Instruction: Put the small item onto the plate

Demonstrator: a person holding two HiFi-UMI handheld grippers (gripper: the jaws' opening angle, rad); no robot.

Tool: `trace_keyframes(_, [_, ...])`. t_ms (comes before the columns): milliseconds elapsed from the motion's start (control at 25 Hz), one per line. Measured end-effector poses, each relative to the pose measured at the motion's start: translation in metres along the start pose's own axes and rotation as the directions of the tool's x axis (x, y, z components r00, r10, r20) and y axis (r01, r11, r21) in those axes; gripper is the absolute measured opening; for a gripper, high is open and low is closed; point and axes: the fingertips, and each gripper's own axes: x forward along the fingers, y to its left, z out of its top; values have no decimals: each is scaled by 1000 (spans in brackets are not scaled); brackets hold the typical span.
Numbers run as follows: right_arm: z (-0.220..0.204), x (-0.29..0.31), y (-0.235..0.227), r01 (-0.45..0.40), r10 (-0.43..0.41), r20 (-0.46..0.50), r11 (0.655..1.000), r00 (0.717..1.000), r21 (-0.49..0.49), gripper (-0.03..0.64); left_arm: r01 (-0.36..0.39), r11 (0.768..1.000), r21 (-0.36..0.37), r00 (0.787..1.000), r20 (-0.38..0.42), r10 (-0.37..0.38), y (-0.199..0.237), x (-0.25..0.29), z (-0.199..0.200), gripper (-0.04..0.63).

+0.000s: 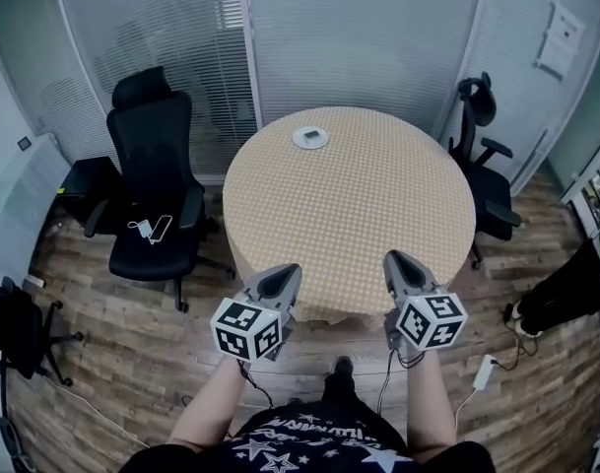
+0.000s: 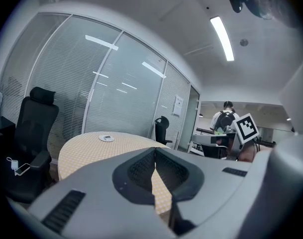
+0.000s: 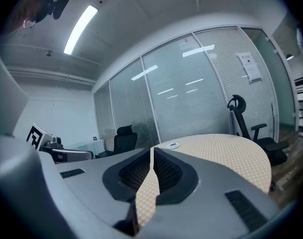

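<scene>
My left gripper (image 1: 286, 272) and right gripper (image 1: 394, 261) are closed, empty; the far small item (image 1: 311, 134) on the plate (image 1: 299, 139) looks light: pinch its sides.

A round table (image 1: 349, 205) under a tan checked cloth stands on a wood-plank floor (image 1: 102, 363). Off the table's left edge sits 1 black office chair (image 1: 152, 195) with a white cable (image 1: 150, 229) on its seat; a 2nd chair (image 1: 485, 180) stands near the right edge. Glass partitions with blinds (image 1: 181, 37) run behind the far edge. A white power strip (image 1: 484, 371) lies on the floor.
</scene>
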Motion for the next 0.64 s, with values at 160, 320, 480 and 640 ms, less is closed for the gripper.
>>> trace_keyframes(160, [-13, -30, 10, 27, -27, -11, 1000, 1000, 12, 40, 27, 1000, 5, 1000, -4, -27, -17, -20, -8, 8])
trace_keyframes(320, [-25, -55, 21, 49, -49, -25, 999, 999, 5, 40, 53, 999, 4, 998, -22, -53, -29, -37, -21, 8])
trace_keyframes(480, [-35, -78, 29, 69, -69, -29, 997, 997, 17, 40, 72, 997, 5, 997, -38, -72, -39, -49, -33, 8])
trace_keyframes(640, [-46, -93, 40, 76, -75, -49, 997, 996, 11, 40, 75, 997, 3, 997, -36, -75, -44, -58, -39, 8])
